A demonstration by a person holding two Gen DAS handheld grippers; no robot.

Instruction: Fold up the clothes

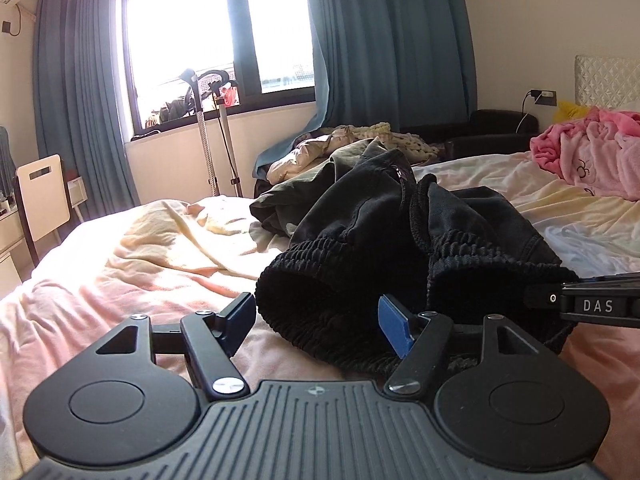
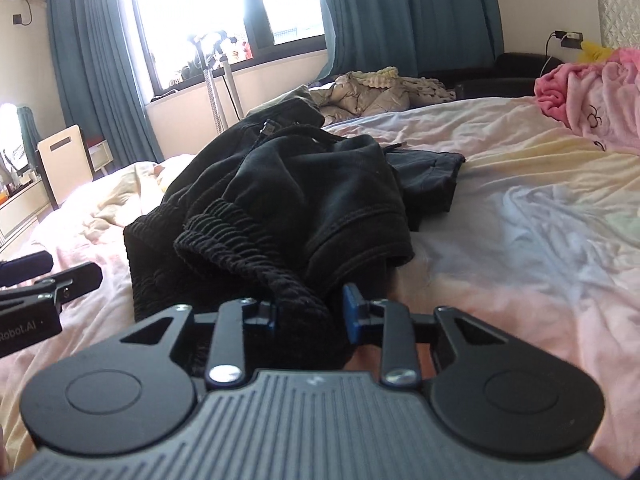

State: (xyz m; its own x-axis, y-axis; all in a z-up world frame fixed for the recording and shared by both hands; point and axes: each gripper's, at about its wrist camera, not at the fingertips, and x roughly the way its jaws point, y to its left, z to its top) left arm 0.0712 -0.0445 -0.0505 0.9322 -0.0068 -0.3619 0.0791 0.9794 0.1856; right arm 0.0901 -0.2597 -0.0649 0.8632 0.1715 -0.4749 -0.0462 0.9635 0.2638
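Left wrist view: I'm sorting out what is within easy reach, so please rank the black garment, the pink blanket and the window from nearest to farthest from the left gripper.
1. Black garment: right at the left gripper, its ribbed band between the open fingers.
2. Pink blanket: far right, up the bed.
3. Window: back wall, upper left.

My left gripper sits low and level, its 2 fingers spread wide apart; my right gripper is also low, its 2 fingers drawn in close with dark ribbed cloth between them; the 2 grippers lie near each other, side by side.
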